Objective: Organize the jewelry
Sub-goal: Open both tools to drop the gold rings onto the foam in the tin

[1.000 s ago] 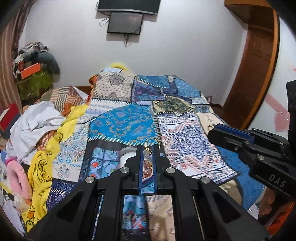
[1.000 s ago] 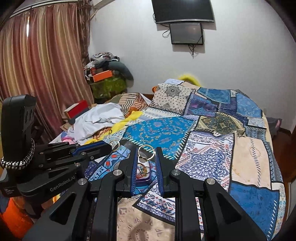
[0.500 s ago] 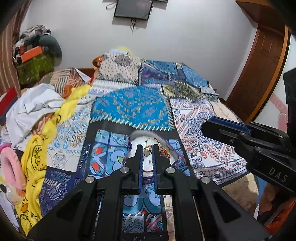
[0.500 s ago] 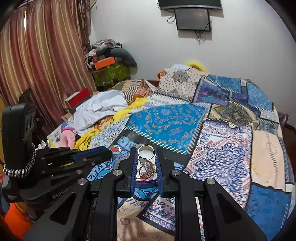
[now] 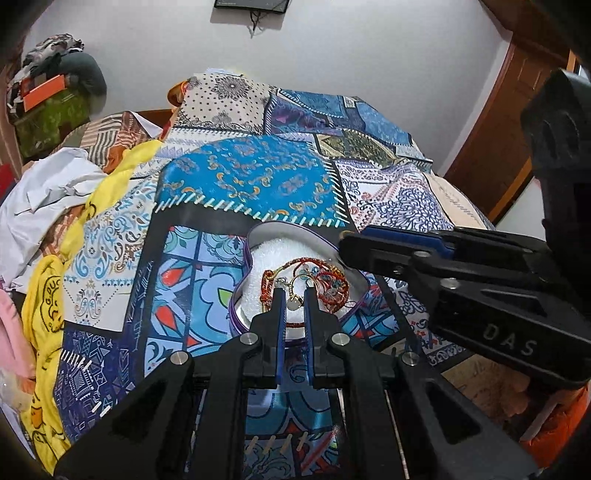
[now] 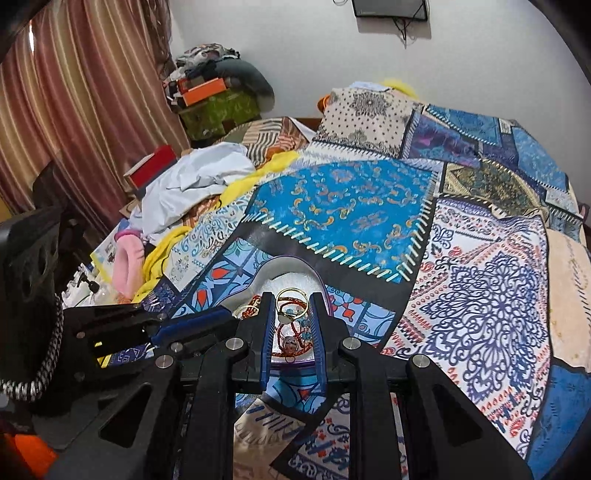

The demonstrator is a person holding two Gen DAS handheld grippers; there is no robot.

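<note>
Jewelry: gold ring (image 5: 295, 295) pinched at the tips of the left gripper (image 5: 294, 300); second gold ring (image 6: 291, 300) between the tips of the right gripper (image 6: 291, 308); red-orange beaded bracelets (image 5: 325, 278) lying in the box below.
Left gripper: blue-padded fingers nearly together, clamped on the small ring with a pale stone, right over the box.
Right gripper: fingers a bit wider, closed on the larger ring's sides; ring sits upright at the tips, above the bracelets.
Grippers relative: side by side, both tips over the same box; right one enters the left wrist view from the right edge.
Box: heart-shaped tin (image 5: 240, 291), purple rim, white foam lining, sitting on the bed.
Bed: patchwork bedspread (image 6: 343, 206), blue and white panels.
Left of bed: yellow cloth (image 5: 48, 295), white garment (image 6: 195, 177), pink item (image 6: 127, 260).
Far: striped curtain (image 6: 74, 92), clothes pile in the corner (image 6: 218, 85), wall screen (image 6: 389, 7), wooden door frame (image 5: 491, 122).
</note>
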